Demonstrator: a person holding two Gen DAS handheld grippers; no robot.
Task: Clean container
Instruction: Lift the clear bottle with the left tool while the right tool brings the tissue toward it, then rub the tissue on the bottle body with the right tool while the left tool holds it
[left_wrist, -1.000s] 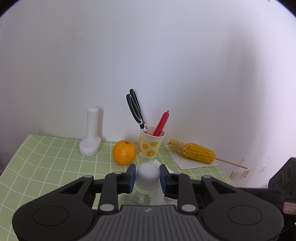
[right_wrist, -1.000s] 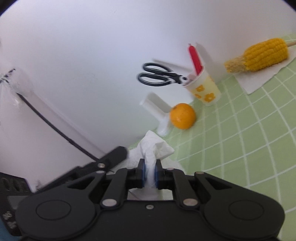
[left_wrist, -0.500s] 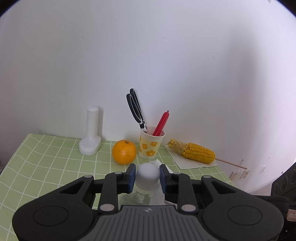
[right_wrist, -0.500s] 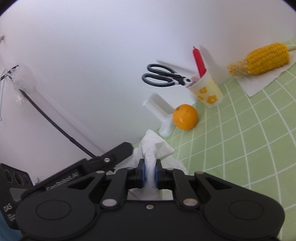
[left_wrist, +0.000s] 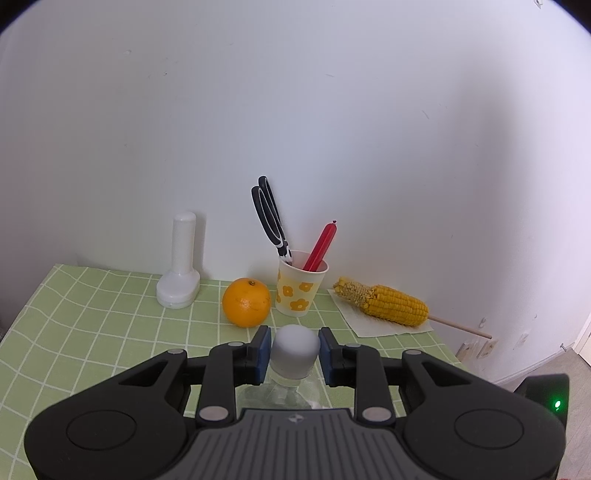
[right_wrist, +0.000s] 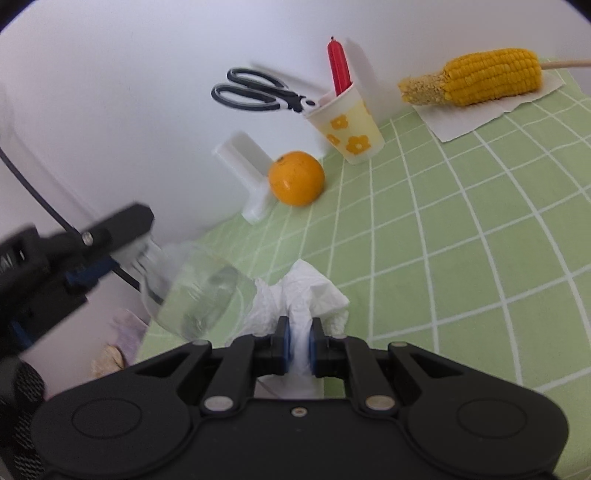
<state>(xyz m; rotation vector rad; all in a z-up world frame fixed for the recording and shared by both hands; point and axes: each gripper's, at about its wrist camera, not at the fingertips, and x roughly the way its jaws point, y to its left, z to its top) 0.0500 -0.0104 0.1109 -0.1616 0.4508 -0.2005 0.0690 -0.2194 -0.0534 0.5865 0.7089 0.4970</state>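
Note:
My left gripper is shut on a clear container with a pale grey rounded cap; its clear body runs down below the fingers. In the right wrist view the container's clear body hangs tilted at the left, held by the left gripper's fingers. My right gripper is shut on a crumpled white tissue, which sits just right of the container's body above the green checked cloth.
Along the white wall stand a white upright holder, an orange, a flowered paper cup with black scissors and a red stick, and a corn cob on a napkin. The table's right edge is near the corn.
The right wrist view has swung down and right toward the table. The container's clear body now shows at its left, beside the tissue. The left gripper's view is almost unchanged.

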